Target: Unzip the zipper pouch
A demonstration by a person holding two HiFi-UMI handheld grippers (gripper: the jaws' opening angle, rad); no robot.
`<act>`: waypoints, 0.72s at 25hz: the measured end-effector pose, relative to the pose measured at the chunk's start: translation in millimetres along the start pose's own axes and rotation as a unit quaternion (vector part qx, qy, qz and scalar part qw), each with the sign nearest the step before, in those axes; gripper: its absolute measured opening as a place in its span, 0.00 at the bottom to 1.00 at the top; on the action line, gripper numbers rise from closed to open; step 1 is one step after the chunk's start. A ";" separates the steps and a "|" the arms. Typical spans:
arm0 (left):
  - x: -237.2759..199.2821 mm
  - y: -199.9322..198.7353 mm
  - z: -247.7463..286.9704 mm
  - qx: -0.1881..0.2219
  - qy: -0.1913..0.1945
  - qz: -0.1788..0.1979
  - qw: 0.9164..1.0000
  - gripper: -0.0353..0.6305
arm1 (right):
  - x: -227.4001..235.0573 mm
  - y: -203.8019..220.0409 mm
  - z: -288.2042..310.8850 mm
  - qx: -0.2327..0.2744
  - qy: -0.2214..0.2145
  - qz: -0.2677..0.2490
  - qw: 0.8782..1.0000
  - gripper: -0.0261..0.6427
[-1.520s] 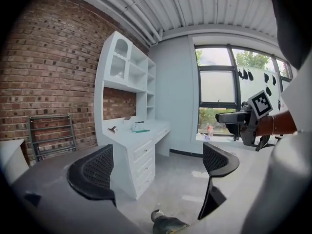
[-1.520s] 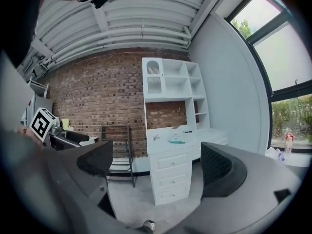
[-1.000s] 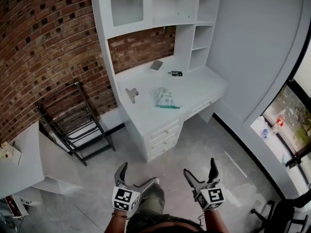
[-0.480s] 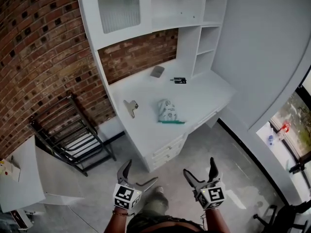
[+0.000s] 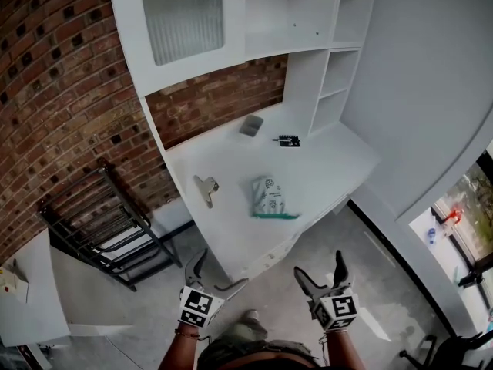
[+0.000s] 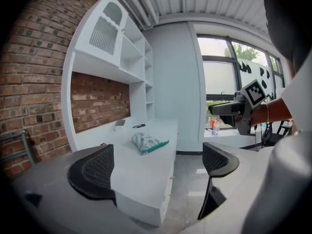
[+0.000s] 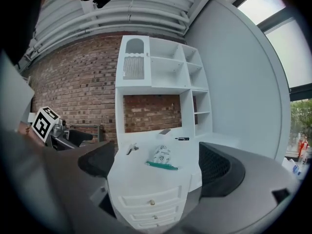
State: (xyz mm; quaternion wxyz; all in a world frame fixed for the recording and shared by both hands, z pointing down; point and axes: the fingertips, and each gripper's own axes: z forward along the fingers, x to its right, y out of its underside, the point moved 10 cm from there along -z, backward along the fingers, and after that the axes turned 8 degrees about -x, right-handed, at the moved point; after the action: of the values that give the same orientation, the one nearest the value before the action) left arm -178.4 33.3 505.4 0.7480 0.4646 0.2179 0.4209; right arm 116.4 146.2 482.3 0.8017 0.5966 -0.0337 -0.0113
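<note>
A white zipper pouch (image 5: 269,196) with a green zipper edge lies on the white desk (image 5: 323,160), near its front edge. The pouch (image 6: 146,142) also shows in the left gripper view, and the pouch (image 7: 162,157) lies mid-frame in the right gripper view. My left gripper (image 5: 212,276) and right gripper (image 5: 319,274) hang low in front of the desk, well short of the pouch. Both stand open with nothing between their jaws.
A metal clip (image 5: 206,188) lies left of the pouch. A small grey box (image 5: 250,125) and a black item (image 5: 289,140) sit at the back of the desk. Shelves (image 5: 339,60) rise above. A black folding rack (image 5: 108,222) leans against the brick wall. Drawers (image 7: 152,203) face me.
The desk and pouch have come closer and lower in the head view as I walk toward them. Both grippers stay open at the bottom of the frame.
</note>
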 end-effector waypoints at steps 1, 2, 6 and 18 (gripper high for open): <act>-7.1 -1.4 2.9 0.006 0.002 -0.017 1.000 0.90 | 0.6 -1.4 6.4 -0.001 -0.001 -0.004 1.000 0.84; -12.7 -3.8 4.7 0.015 0.005 -0.036 0.999 0.90 | 0.7 -2.8 11.4 -0.002 -0.001 -0.009 1.000 0.84; -20.3 -14.4 6.9 0.026 0.005 -0.049 0.998 0.90 | 1.4 -8.5 23.3 -0.006 0.001 -0.008 1.000 0.84; -56.3 -32.8 38.7 -0.023 0.048 0.090 0.995 0.88 | 20.4 -19.2 45.4 -0.015 0.009 -0.012 1.000 0.84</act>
State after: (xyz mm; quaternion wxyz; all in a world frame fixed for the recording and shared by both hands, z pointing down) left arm -167.7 -40.3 491.2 0.7066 0.4439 0.2011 0.5131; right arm 134.1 96.1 477.7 0.8106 0.5851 -0.0196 -0.0160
